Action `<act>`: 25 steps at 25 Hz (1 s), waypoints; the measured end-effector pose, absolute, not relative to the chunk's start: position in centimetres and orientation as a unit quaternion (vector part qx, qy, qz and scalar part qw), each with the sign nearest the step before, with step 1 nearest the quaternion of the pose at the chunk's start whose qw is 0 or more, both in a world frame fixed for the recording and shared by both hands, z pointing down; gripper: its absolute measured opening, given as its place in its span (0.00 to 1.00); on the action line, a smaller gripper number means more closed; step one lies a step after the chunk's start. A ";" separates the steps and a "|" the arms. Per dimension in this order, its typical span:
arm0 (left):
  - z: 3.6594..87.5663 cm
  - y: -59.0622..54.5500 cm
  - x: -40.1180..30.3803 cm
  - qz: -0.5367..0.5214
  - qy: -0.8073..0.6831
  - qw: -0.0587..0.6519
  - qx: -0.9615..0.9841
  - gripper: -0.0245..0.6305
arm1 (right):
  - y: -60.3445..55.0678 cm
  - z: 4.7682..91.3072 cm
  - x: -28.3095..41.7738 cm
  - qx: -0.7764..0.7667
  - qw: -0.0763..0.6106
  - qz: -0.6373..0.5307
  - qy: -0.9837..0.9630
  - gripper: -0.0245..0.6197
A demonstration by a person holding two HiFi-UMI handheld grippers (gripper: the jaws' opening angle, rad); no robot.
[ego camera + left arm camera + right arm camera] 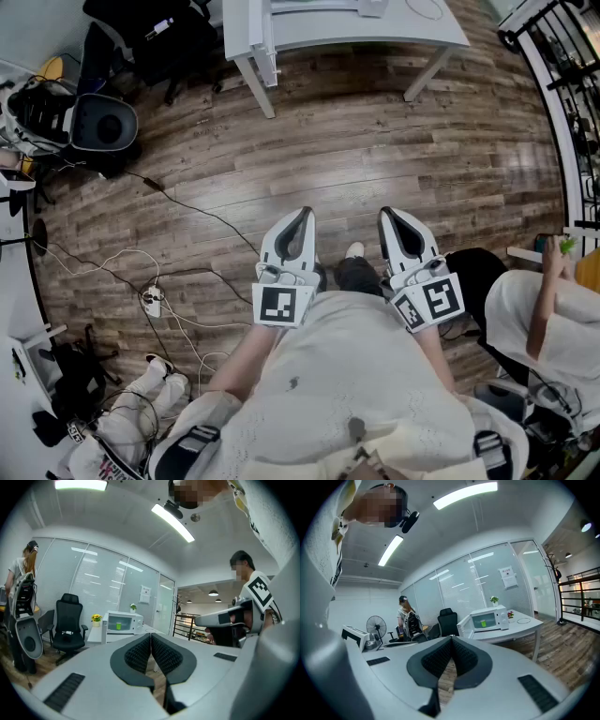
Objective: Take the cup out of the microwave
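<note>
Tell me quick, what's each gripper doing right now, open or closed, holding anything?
Left gripper: closed, holding nothing.
Right gripper: closed, holding nothing.

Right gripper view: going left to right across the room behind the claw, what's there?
Fan → person with backpack → black office chair → microwave, green cup inside → red flowers → railing.

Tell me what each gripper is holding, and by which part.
Nothing. Left gripper and right gripper both have jaws shut and empty; the cup sits inside the microwave.
</note>
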State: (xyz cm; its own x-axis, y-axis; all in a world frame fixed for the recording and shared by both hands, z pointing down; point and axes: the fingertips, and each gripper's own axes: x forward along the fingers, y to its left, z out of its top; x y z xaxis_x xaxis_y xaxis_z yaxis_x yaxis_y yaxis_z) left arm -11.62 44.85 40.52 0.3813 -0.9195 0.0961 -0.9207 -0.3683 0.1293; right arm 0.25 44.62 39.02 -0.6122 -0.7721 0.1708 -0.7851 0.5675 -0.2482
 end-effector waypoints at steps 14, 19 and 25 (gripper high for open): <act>36.3 55.5 -3.5 0.006 -0.546 0.095 0.832 0.23 | 56.2 36.0 7.5 0.437 0.033 0.143 -0.887 0.05; 35.9 57.6 -1.8 0.004 -0.552 0.077 0.831 0.33 | 58.1 35.2 9.5 0.433 0.025 0.132 -0.891 0.05; 35.2 59.0 0.6 0.001 -0.568 0.059 0.821 0.33 | 59.3 34.4 12.2 0.433 0.011 0.120 -0.893 0.05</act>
State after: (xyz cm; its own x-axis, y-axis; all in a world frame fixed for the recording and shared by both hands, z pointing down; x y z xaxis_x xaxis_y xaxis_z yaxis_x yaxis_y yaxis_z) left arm 0.63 59.00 35.16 0.3542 -0.9327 0.0678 -0.9329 -0.3473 0.0955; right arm 12.20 59.28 34.43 -0.6243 -0.7712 0.1244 -0.7767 0.5956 -0.2048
